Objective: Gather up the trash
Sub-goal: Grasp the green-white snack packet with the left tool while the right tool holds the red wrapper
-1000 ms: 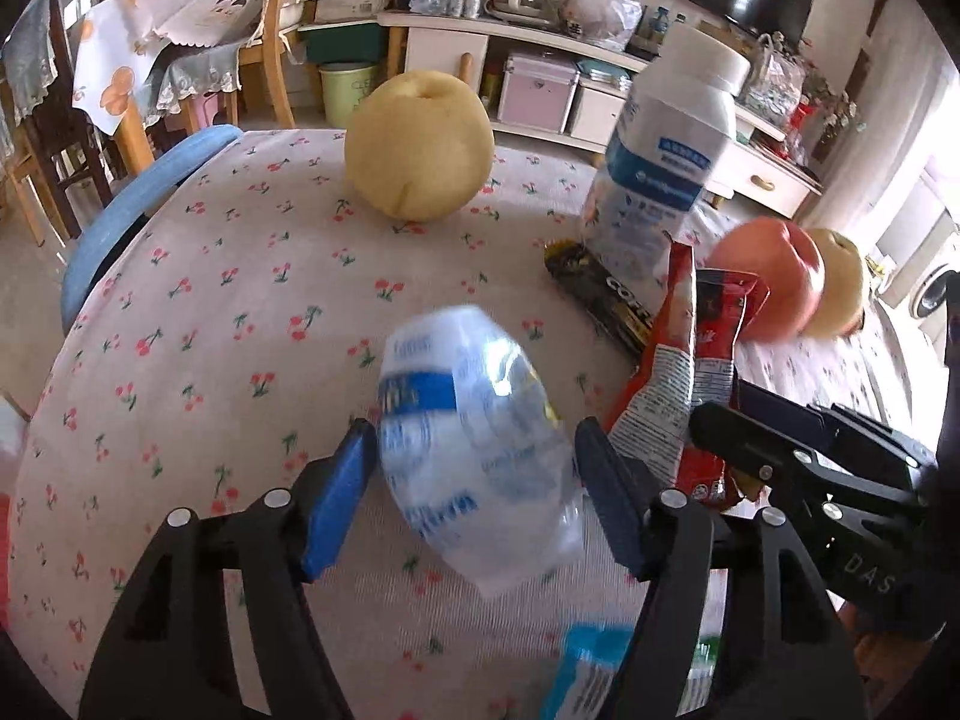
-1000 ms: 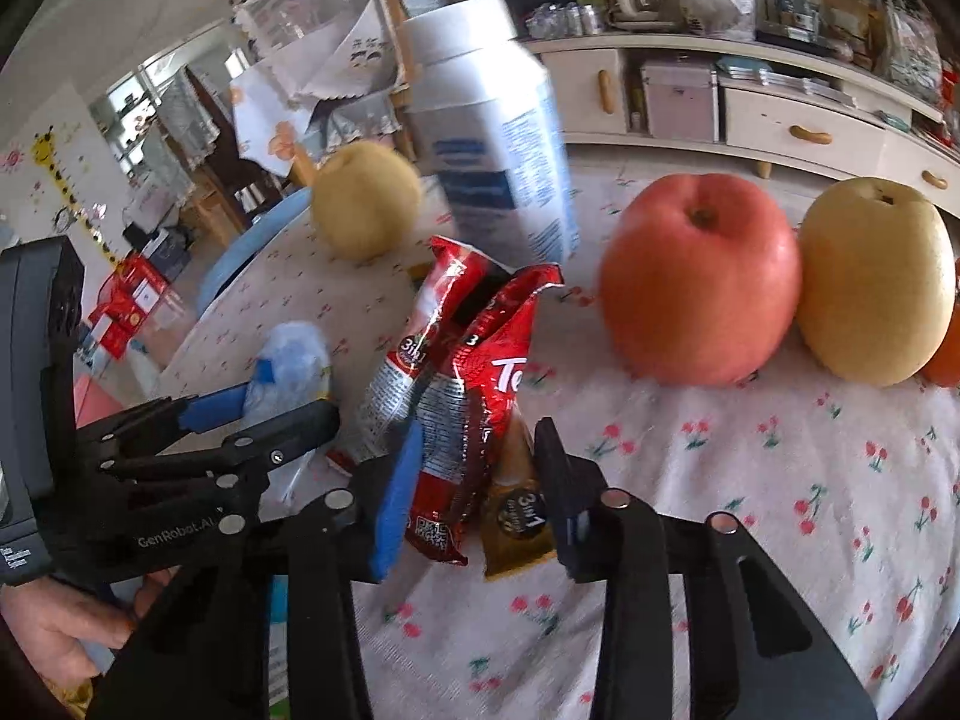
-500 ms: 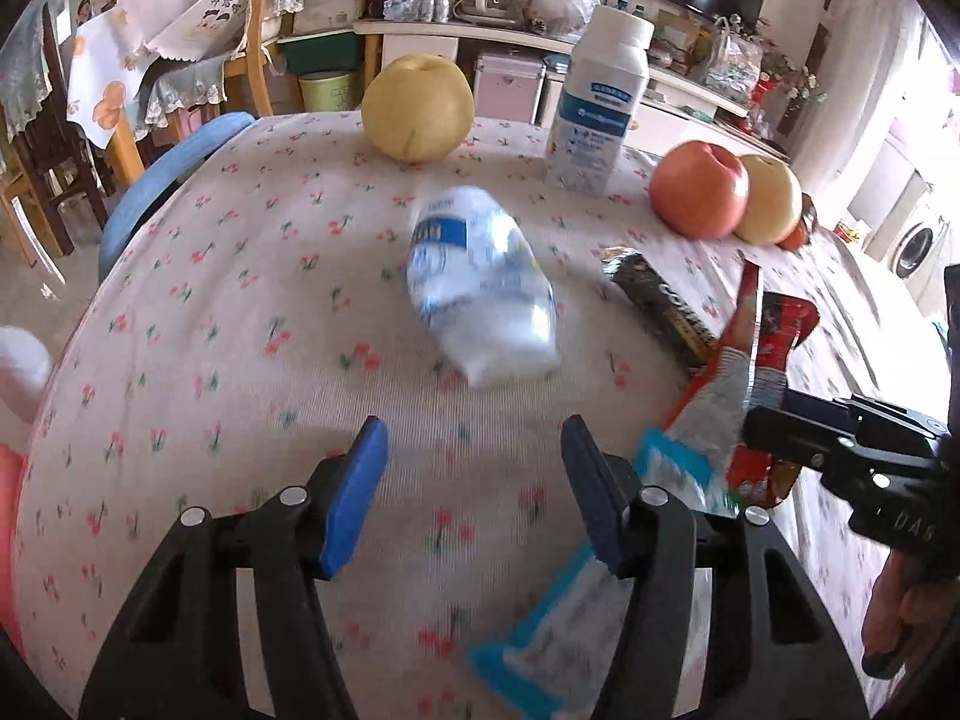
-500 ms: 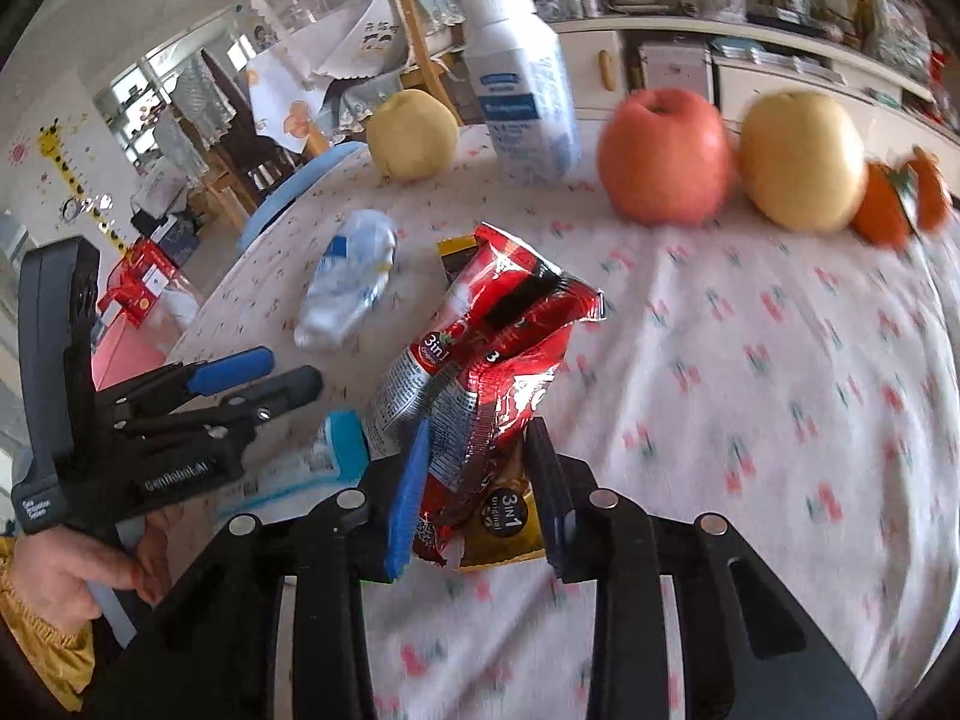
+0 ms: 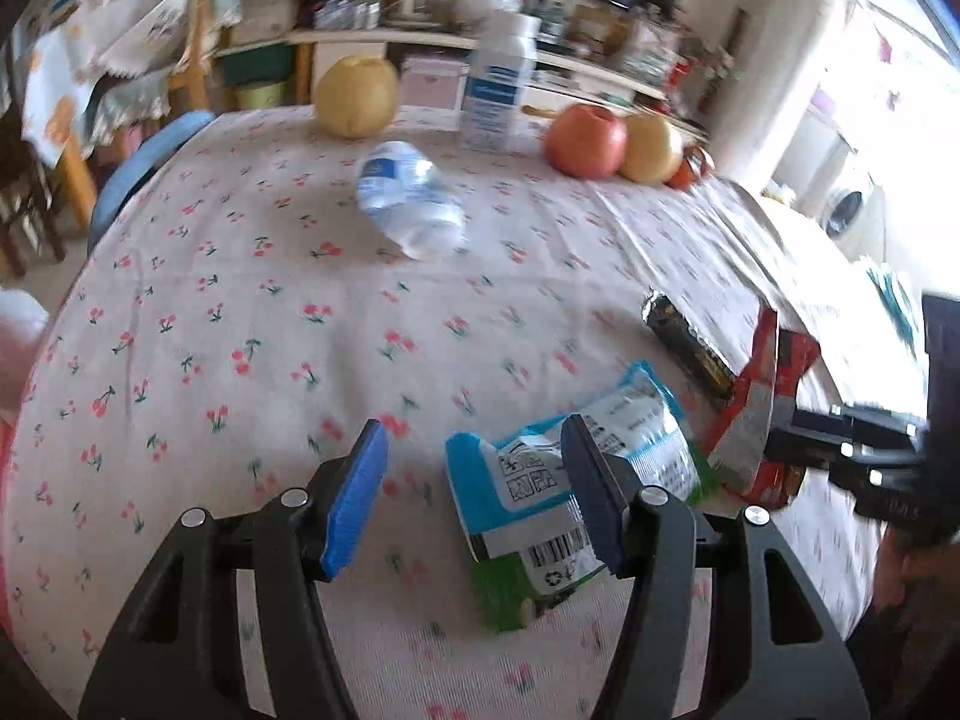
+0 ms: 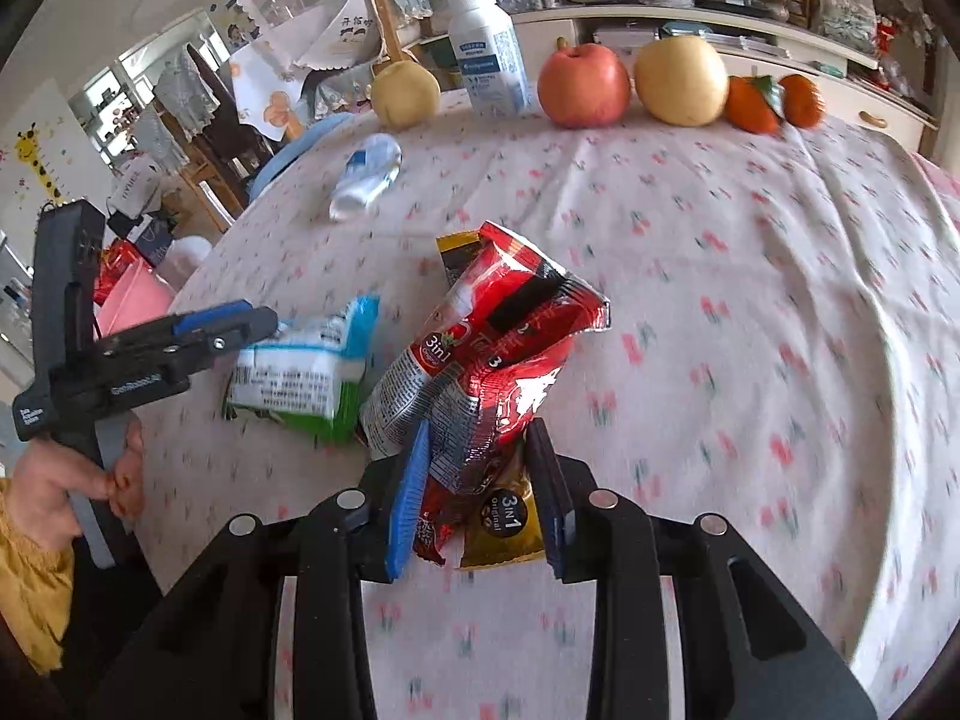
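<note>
My right gripper (image 6: 480,498) is shut on a bundle of coffee sachets, a crumpled red wrapper (image 6: 498,348) over a gold and black one (image 6: 501,525), lifted above the flowered tablecloth (image 6: 750,300). The same red wrapper (image 5: 753,414) shows at the right of the left wrist view. My left gripper (image 5: 474,498) is open low over the cloth. A blue, white and green wrapper (image 5: 528,480) lies flat there, partly under the right finger, untouched by the pads. A crushed clear bottle (image 5: 411,204) lies on its side farther back, apart from both grippers.
At the table's far edge stand a white jar (image 6: 489,54), a red apple (image 6: 582,84), two yellow pears (image 6: 681,81) and tangerines (image 6: 771,102). A blue chair back (image 5: 138,174) is at the far left. A pink bin (image 6: 129,300) sits beyond the left table edge.
The crushed bottle, between the left fingers a second ago, now lies on the cloth far ahead. Both grippers have pulled back toward the near edge, the right still carrying the sachets.
</note>
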A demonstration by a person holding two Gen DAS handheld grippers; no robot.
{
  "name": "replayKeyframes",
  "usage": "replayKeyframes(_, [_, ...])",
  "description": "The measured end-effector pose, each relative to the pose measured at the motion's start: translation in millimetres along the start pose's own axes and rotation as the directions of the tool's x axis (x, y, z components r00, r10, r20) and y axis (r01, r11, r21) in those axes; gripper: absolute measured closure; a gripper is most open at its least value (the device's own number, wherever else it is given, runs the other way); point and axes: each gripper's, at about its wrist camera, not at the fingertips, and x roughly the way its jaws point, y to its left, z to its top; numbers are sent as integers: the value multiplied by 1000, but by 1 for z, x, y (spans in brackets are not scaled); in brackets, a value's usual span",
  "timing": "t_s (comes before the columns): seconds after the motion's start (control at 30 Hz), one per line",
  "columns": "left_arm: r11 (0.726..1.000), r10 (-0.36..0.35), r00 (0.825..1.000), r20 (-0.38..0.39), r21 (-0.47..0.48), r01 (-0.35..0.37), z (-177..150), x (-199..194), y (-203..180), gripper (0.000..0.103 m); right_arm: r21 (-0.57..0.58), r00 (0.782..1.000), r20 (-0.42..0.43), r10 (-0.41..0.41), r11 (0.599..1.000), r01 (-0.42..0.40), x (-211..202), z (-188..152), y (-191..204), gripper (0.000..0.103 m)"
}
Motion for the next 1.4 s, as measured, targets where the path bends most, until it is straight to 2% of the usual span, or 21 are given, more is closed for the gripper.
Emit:
replayKeyframes(0.07, [999,-7,1000,-6,39,7,-7,-5,-9,42,18,1000,9,-15,1000,15,-6,-5,-4,67])
replayKeyframes(0.13, [996,-12,1000,-9,91,13,-14,-13,-20,42,52,999,16,-36,998,35,-11,-9,-12,62])
replayKeyframes(0.2, [991,-4,1000,-6,134,5,-19,-20,-29,41,94,997,36,-62,994,58,-17,-12,-20,43])
replayKeyframes(0.27, [984,28,1000,14,178,-30,-24,-30,-37,39,131,997,62,-40,991,32,-22,-11,-25,36])
replayKeyframes(0.37, [976,27,999,39,214,-35,-25,-42,-47,38,179,994,109,29,983,-49,-26,-9,-30,32])
replayKeyframes(0.47, [967,0,998,58,254,-15,-24,-51,-59,30,155,992,122,35,986,-54,-24,-5,-25,31])
replayKeyframes(0.57, [949,-26,999,38,316,13,-25,-48,-77,29,137,993,113,34,989,-49,-16,-2,-16,31])
replayKeyframes(0.7, [929,-7,1000,-16,369,12,-33,-28,-92,29,138,995,95,26,990,-39,-6,0,-13,31])
replayKeyframes(0.83, [922,28,999,-38,388,-12,-37,-12,-96,29,142,996,81,27,989,-38,2,2,-13,31])
replayKeyframes(1.17, [950,27,999,-19,313,-19,-37,-1,-89,42,117,998,67,2,993,-10,10,7,-7,31])
replayKeyframes(1.33, [961,16,1000,3,276,-16,-37,-1,-85,44,101,998,57,-32,995,26,9,6,-6,32])
replayKeyframes(1.4, [965,14,1000,11,262,-16,-37,-1,-84,48,105,998,58,-22,994,16,9,6,-7,38])
